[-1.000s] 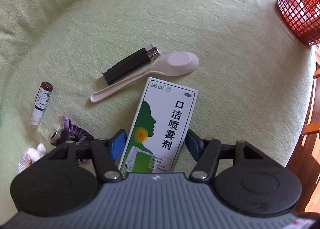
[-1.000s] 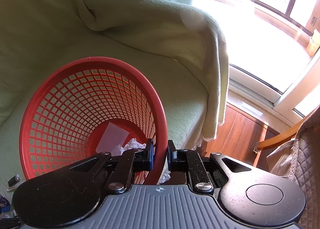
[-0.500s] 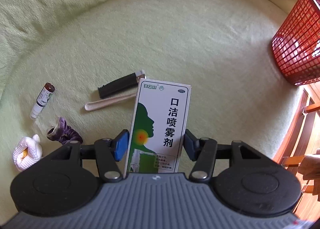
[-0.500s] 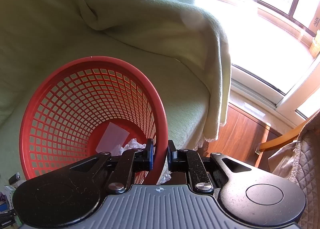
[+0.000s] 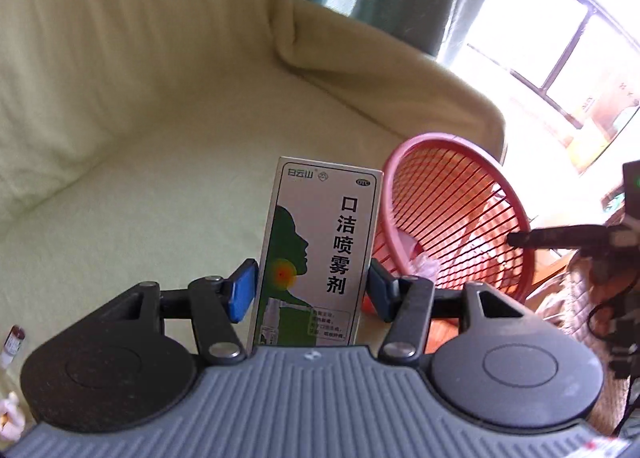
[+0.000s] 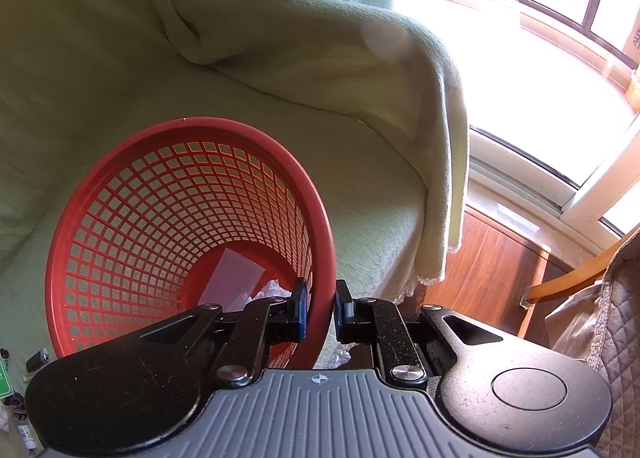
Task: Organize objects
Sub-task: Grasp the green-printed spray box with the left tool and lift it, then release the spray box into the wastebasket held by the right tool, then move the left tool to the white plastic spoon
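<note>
Green-and-white cardboard spray box (image 5: 316, 254) stands upright, long axis vertical, clamped between the blue pads of the left claw (image 5: 312, 290) above a pale green blanket-covered sofa (image 5: 140, 178). Beside it the right claw (image 6: 319, 312) pinches the rim of a tilted red plastic lattice basket (image 6: 120, 218) — a white card (image 6: 232, 274) and crumpled plastic (image 6: 274, 288) lie inside.

basket (image 5: 456, 218) mouth open, armrest (image 5: 400, 98) behind

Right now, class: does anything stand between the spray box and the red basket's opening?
Nothing visible does. The left tongs hold the mouth spray box upright, and the red basket, tilted by the right tongs clamping its rim, opens towards it.
</note>
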A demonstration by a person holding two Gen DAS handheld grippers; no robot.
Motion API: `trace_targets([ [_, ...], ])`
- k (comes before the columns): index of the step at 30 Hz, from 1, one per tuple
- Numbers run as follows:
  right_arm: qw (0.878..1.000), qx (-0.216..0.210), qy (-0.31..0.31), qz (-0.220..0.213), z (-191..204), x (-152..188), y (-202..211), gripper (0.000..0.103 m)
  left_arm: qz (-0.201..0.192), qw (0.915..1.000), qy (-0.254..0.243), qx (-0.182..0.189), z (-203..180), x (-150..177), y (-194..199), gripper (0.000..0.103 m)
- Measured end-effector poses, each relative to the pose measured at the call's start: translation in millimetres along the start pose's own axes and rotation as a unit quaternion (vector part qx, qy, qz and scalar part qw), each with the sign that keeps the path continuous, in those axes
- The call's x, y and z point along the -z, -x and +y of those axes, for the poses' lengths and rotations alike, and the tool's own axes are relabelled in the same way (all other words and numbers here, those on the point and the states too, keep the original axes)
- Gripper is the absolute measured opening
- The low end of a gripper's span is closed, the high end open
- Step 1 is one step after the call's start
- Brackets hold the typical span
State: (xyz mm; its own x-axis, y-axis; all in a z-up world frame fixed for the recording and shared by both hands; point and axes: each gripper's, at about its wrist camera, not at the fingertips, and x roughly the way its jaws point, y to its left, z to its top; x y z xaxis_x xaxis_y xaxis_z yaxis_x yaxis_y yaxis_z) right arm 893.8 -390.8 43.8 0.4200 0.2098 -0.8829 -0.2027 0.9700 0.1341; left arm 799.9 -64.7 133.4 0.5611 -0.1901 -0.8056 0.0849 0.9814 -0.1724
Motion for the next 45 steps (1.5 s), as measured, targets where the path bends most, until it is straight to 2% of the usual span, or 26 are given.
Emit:
trace_targets([
  [4, 1.0, -0.005, 0.002, -0.003, 2, -2, 1, 0.009, -0.015, 0.9993, -0.017, 0.028, -35, -26, -9, 0.053],
  [9, 1.0, -0.007, -0.001, -0.003, 0, -3, 0, 0.009, -0.023, 0.9976, -0.049, 0.043, -66, -44, -19, 0.057],
  [11, 1.0, -0.009, -0.003, -0.003, -1, -1, -1, 0.009, -0.025, 0.997, -0.057, 0.046, -72, -45, -20, 0.063],
  [15, 1.0, -0.007, -0.004, -0.005, 0, -1, -1, 0.009, -0.024, 0.9975, -0.051, 0.042, -66, -39, -21, 0.068],
  [20, 1.0, -0.005, -0.007, -0.002, -3, -1, -3, 0.009, -0.008, 0.9992, -0.034, 0.018, -40, -27, -22, 0.069],
  [24, 1.0, -0.003, -0.004, -0.002, -1, -1, -4, 0.009, 0.026, 0.9992, -0.012, -0.028, -2, -5, -22, 0.069],
  [30, 1.0, 0.0, -0.001, -0.002, 0, 0, -6, 0.009, 0.064, 0.9928, 0.028, -0.098, 58, 35, -9, 0.069],
  [34, 1.0, 0.002, 0.002, 0.0, 2, 0, -6, 0.009, 0.077, 0.9874, 0.048, -0.13, 92, 60, 2, 0.071],
  [38, 1.0, 0.005, 0.005, 0.001, 3, -1, -6, 0.01, 0.088, 0.9828, 0.045, -0.156, 121, 87, 8, 0.076],
  [42, 1.0, 0.009, 0.006, 0.0, 4, -1, -6, 0.01, 0.107, 0.9797, 0.023, -0.168, 143, 114, -4, 0.076],
  [45, 1.0, 0.012, 0.006, 0.0, 5, 0, -6, 0.01, 0.104, 0.9804, 0.003, -0.167, 155, 128, -12, 0.075],
])
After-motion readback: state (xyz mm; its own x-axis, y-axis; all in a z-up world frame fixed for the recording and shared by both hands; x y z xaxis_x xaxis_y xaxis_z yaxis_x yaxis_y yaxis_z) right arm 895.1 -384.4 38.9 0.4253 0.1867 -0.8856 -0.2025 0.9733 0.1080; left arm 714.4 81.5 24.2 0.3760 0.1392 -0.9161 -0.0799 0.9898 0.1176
